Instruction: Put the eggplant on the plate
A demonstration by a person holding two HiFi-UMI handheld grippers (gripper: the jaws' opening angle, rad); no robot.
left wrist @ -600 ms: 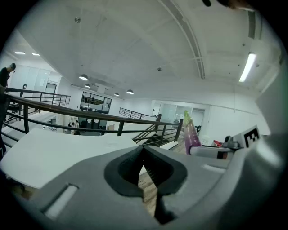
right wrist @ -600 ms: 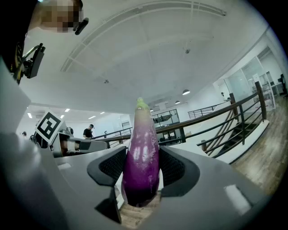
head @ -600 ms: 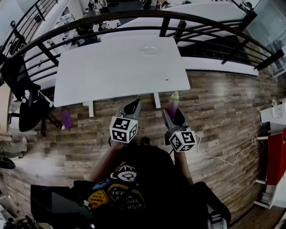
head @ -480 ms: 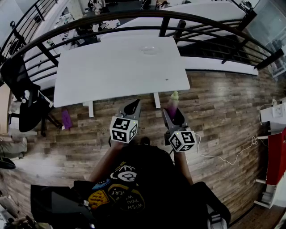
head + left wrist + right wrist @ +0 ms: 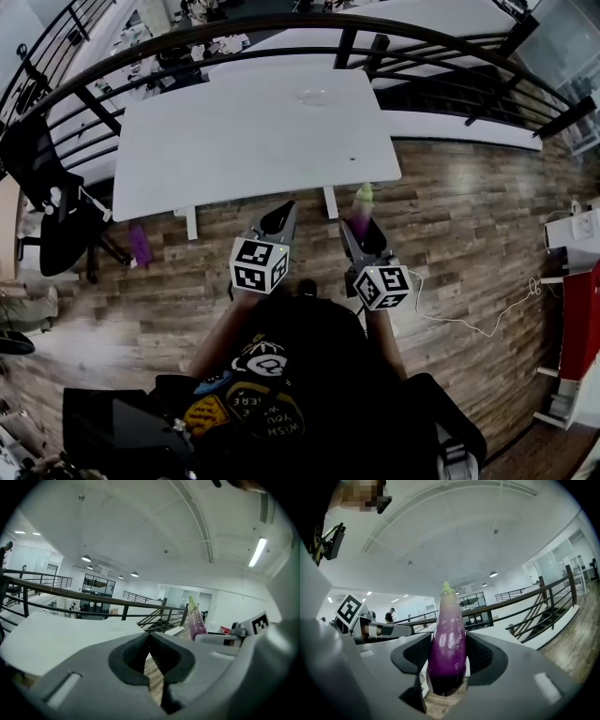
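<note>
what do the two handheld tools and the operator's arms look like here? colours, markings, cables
The left tool and right tool both have light grey moulded bodies with black ribbed pads lining the jaws. Each carries a white cube printed with black square markers. A thin white cable seems to trail from the right one across the floor. The person wears a black short-sleeved T-shirt with a colourful print.

Purple, green-tipped eggplant [image 5: 446,644]; white table [image 5: 244,131]; brown wood-plank floor [image 5: 450,216]

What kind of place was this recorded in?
Probably an open-plan office, possibly on a mezzanine. A white desk stands on wood flooring, a black office chair sits beside it, and a black railing curves behind it.
</note>
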